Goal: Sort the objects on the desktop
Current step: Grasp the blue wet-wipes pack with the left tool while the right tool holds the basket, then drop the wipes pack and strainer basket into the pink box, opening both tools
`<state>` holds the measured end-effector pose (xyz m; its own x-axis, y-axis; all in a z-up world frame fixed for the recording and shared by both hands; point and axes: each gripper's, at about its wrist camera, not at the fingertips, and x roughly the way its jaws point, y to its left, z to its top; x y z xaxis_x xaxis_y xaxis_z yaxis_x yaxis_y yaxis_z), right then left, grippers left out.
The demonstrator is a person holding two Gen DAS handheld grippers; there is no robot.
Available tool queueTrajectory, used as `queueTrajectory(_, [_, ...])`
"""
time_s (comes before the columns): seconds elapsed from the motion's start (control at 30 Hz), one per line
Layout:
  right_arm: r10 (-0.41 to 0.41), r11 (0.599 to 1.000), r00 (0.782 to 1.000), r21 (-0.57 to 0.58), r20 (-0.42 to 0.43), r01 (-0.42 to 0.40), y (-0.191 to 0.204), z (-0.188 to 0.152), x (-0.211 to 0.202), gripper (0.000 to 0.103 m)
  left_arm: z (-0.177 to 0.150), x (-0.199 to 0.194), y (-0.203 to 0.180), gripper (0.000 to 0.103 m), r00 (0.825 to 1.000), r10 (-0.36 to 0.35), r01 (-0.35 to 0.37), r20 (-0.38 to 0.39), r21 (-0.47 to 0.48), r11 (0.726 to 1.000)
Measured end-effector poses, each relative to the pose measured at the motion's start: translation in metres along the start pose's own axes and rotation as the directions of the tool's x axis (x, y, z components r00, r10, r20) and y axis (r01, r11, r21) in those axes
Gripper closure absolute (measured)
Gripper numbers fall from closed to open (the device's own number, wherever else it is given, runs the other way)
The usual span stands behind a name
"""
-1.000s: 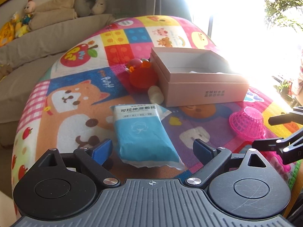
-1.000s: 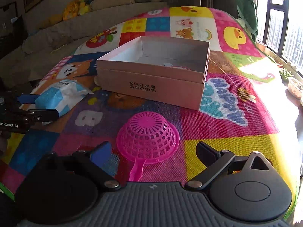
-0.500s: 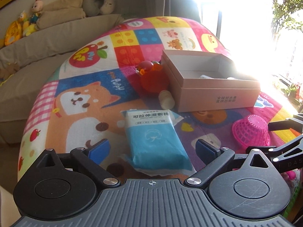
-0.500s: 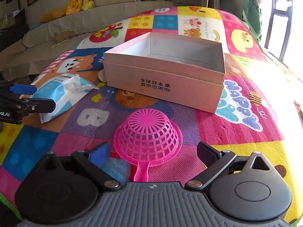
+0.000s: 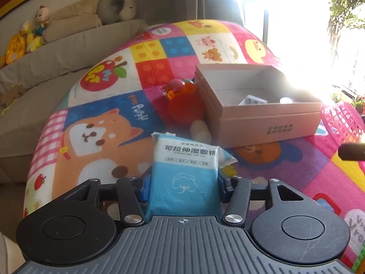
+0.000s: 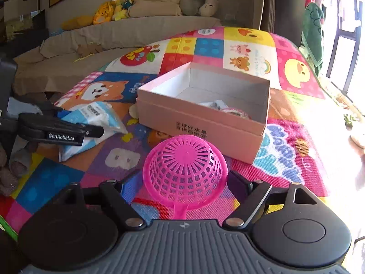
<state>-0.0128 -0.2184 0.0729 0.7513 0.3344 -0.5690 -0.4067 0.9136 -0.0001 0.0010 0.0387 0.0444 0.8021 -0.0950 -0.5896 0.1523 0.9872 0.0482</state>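
Observation:
My left gripper is shut on a blue and white wet-cotton pack and holds it upright over the colourful play mat. My right gripper is shut on an upturned pink plastic strainer, with its handle pointing back at me. An open pink cardboard box stands on the mat ahead; it shows in the right wrist view with a few small items inside. The left gripper and pack also show in the right wrist view.
A red-orange toy and a small cream bottle lie against the box's left side. A grey sofa with stuffed toys runs behind the mat. A bright window is at the right.
Both grippers have closed: the left on the cotton pack, which is now tilted up off the mat, the right on the pink strainer. Both have moved closer to the box.

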Motion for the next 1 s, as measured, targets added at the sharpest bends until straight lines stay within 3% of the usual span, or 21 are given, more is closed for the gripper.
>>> queueTrajectory(0.17, [-0.082,0.992,0.979,0.114,0.186,0.061,-0.038,0.052,-0.042,0.021,0.061,-0.026,-0.016,0.046,0.977,-0.039,0.028,0.210,0.057,0.998])
queueTrajectory(0.33, [-0.146,0.982,0.955,0.151,0.256,0.110,-0.054,0.073,-0.047,0.021,0.119,0.003,-0.045,0.043,0.943,-0.115,0.085,0.311,0.111,0.990])
queueTrajectory(0.37, [-0.150,0.982,0.955,0.150,0.257,0.114,-0.055,0.075,-0.046,0.021,0.126,0.015,-0.049,0.041,0.944,-0.130,0.100,0.302,0.113,0.989])
queueTrajectory(0.4, [-0.156,0.982,0.955,0.145,0.254,0.121,-0.056,0.077,-0.043,0.021,0.131,0.029,-0.052,0.031,0.951,-0.137,0.111,0.277,0.109,0.988])
queueTrajectory(0.47, [-0.170,0.980,0.954,0.140,0.245,0.139,-0.058,0.078,-0.039,0.021,0.130,0.050,-0.053,0.024,0.968,-0.128,0.110,0.215,0.092,0.990])
queueTrajectory(0.6, [-0.188,0.977,0.956,0.146,0.224,0.157,-0.067,0.078,-0.034,0.021,0.091,0.057,-0.042,0.011,0.981,-0.132,0.125,0.144,0.058,0.990])
queueTrajectory(0.8, [-0.118,0.973,0.976,0.218,0.182,0.077,-0.079,0.107,0.001,0.021,0.031,0.049,-0.014,0.009,0.995,-0.094,0.094,0.025,-0.007,0.996])
queueTrajectory(1.0, [-0.008,0.926,0.995,0.377,0.095,-0.029,-0.078,0.146,0.072,0.021,0.010,0.032,0.005,0.008,0.996,-0.088,0.089,0.016,-0.092,0.992])
